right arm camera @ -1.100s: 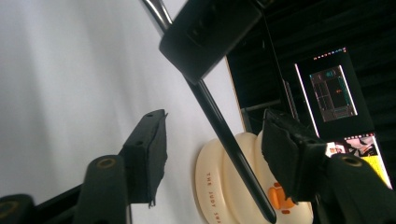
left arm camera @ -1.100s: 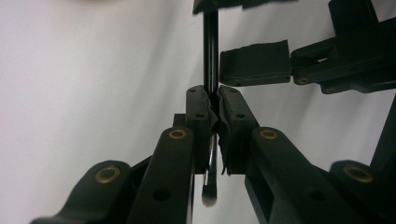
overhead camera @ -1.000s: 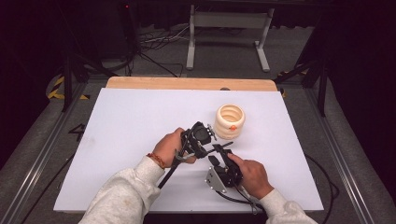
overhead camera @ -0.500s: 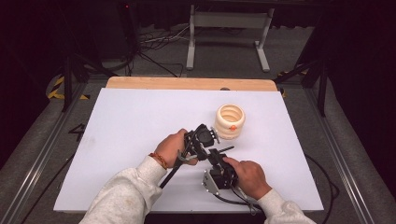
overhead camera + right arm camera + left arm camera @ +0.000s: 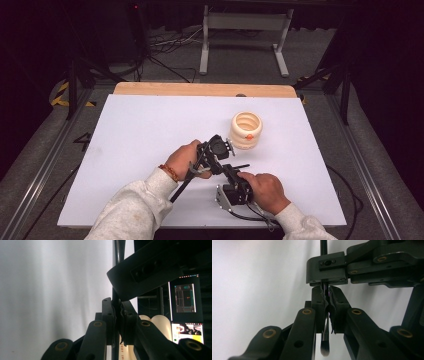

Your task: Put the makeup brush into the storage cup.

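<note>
A thin black make-up brush (image 5: 324, 348) with a grey bristle tip is held above the white table (image 5: 140, 140). My left gripper (image 5: 327, 293) is shut on its handle, with the bristles hanging below the pads. My right gripper (image 5: 117, 305) has just been closing and now pinches the same black handle (image 5: 117, 250) between its pads. From above, the left gripper (image 5: 216, 152) and the right gripper (image 5: 229, 172) meet tip to tip at the table's middle front. The handle end (image 5: 243, 166) pokes out to the right.
A cream ribbed cup (image 5: 246, 129) stands upright just behind and to the right of the grippers. A wooden strip (image 5: 200, 90) runs along the table's far edge. A metal stand (image 5: 245, 35) and cables lie on the floor beyond.
The right gripper's jaws have closed onto the brush handle. Both hands stayed where they were, and the left gripper kept its grip.
</note>
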The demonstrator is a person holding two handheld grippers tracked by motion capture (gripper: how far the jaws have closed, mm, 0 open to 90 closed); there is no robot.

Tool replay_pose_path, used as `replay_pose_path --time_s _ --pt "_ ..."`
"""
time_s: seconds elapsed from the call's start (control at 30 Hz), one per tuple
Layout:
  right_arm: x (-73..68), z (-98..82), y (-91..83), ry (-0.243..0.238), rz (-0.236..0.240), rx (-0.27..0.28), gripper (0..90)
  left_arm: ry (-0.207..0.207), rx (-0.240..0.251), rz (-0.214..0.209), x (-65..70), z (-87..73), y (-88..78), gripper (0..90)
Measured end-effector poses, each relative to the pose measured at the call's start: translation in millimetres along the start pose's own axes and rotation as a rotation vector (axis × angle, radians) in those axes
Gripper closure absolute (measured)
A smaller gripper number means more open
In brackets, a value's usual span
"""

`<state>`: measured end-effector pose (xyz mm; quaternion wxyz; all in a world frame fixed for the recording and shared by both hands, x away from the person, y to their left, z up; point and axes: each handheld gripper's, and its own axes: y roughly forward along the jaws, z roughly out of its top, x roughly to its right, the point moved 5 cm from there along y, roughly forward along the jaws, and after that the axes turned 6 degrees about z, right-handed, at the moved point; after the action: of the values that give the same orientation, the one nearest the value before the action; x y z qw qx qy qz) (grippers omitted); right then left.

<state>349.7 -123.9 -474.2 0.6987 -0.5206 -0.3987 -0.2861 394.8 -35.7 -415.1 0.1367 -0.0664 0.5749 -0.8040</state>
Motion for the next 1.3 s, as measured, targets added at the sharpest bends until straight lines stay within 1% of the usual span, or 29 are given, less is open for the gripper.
replay_pose_path --time_s 0.13,0.23,0.27,0.3,0.33,0.37,0.4,0.5,0.53,0.6,0.63,0.67,0.7,0.73,0.77,0.8,0.83,0.87,0.9,0.93,0.97,1.0,1.03,1.07,1.1,1.17,1.2,1.27,1.3 --pt "2.0 -0.6 -1.0 0.014 -0.003 0.009 84.4 -0.003 0.035 0.002 -1.6 -4.8 -6.4 82.8" --pt "3.0 -4.3 -0.8 0.036 0.001 0.006 84.4 -0.039 0.088 0.017 -5.8 -13.8 -15.7 79.2" --pt "4.7 -6.4 -1.0 0.039 0.005 0.004 84.4 -0.044 0.102 0.034 -7.8 -17.5 -19.3 76.9" --pt "6.0 -7.8 -1.4 0.062 -0.001 0.01 84.3 -0.06 0.134 0.061 -10.4 -21.9 -24.1 73.6" --pt "7.7 -9.4 -1.6 0.073 0.005 0.018 84.4 -0.072 0.155 0.059 -11.6 -26.1 -29.1 70.9" --pt "7.6 -10.1 -2.0 0.109 0.006 0.028 84.4 -0.066 0.194 0.067 -12.9 -30.9 -35.1 70.7" --pt "9.3 -11.3 -2.7 0.135 0.0 0.041 84.3 -0.068 0.223 0.096 -13.7 -35.0 -39.6 68.9" --pt "12.1 -14.9 -4.2 0.17 0.009 0.045 84.4 -0.073 0.283 0.186 -17.3 -48.1 -48.5 63.7" --pt "12.4 -15.6 -4.3 0.182 0.009 0.05 84.4 -0.092 0.308 0.226 -18.4 -53.1 -50.4 59.4" --pt "14.4 -17.9 -5.2 0.202 0.014 0.059 84.3 -0.101 0.351 0.251 -17.3 -65.1 -52.3 58.8" --pt "15.9 -19.1 -5.6 0.22 0.01 0.064 84.3 -0.1 0.388 0.287 -17.1 -71.4 -53.9 56.5" --pt "17.1 -20.4 -6.0 0.24 0.02 0.075 84.4 -0.104 0.395 0.308 -17.2 -75.2 -54.3 53.9" --pt "18.2 -21.4 -6.1 0.25 0.024 0.082 84.4 -0.121 0.405 0.306 -17.6 -79.6 -54.8 51.3" --pt "19.4 -22.7 -6.7 0.272 0.025 0.088 84.3 -0.132 0.452 0.33 -18.2 -84.5 -57.3 47.3" --pt "21.1 -24.2 -7.3 0.297 0.033 0.104 84.3 -0.126 0.477 0.362 -18.4 -88.6 -58.0 44.8" --pt "22.5 -25.5 -8.1 0.309 0.043 0.116 84.4 -0.126 0.468 0.362 -18.4 -91.9 -57.2 45.1" --pt "24.1 -26.4 -8.5 0.329 0.035 0.122 84.4 -0.138 0.473 0.364 -18.9 -95.7 -56.6 42.2" --pt "25.6 -27.8 -9.8 0.344 0.035 0.132 84.4 -0.14 0.504 0.4 -19.7 -99.9 -57.3 38.3" --pt "27.2 -28.4 -10.9 0.374 0.032 0.148 84.4 -0.131 0.509 0.425 -19.9 -104.3 -56.9 38.4" --pt "29.2 -29.6 -12.1 0.392 0.041 0.165 84.4 -0.146 0.505 0.403 -20.1 -108.1 -56.1 35.9" --pt "31.3 -30.5 -12.9 0.421 0.039 0.182 84.4 -0.161 0.52 0.398 -20.4 -110.6 -56.5 30.7" --pt "32.9 -31.5 -13.8 0.436 0.043 0.191 84.4 -0.168 0.565 0.424 -20.4 -114.3 -58.2 27.7" --pt "35.1 -32.7 -14.6 0.46 0.052 0.205 84.4 -0.154 0.581 0.455 -19.9 -118.6 -59.3 27.6" --pt "37.2 -34.0 -15.7 0.487 0.057 0.22 84.4 -0.167 0.587 0.447 -20.0 -121.5 -59.4 26.3" --pt "39.4 -35.3 -16.9 0.514 0.062 0.236 84.4 -0.181 0.613 0.457 -20.3 -124.8 -61.2 22.0" --pt "43.5 -38.0 -19.0 0.563 0.077 0.264 84.4 -0.201 0.672 0.469 -21.3 -131.9 -67.7 19.9" --pt "47.1 -40.3 -20.6 0.606 0.085 0.288 84.4 -0.201 0.672 0.469 -21.3 -131.9 -67.7 17.1" --pt "52.4 -43.5 -22.8 0.655 0.097 0.319 84.4 -0.213 0.723 0.494 -22.4 -138.6 -75.2 15.0" --pt "52.4 -43.5 -22.8 0.655 0.097 0.319 84.4 -0.213 0.723 0.494 -22.4 -138.6 -75.2 12.8"
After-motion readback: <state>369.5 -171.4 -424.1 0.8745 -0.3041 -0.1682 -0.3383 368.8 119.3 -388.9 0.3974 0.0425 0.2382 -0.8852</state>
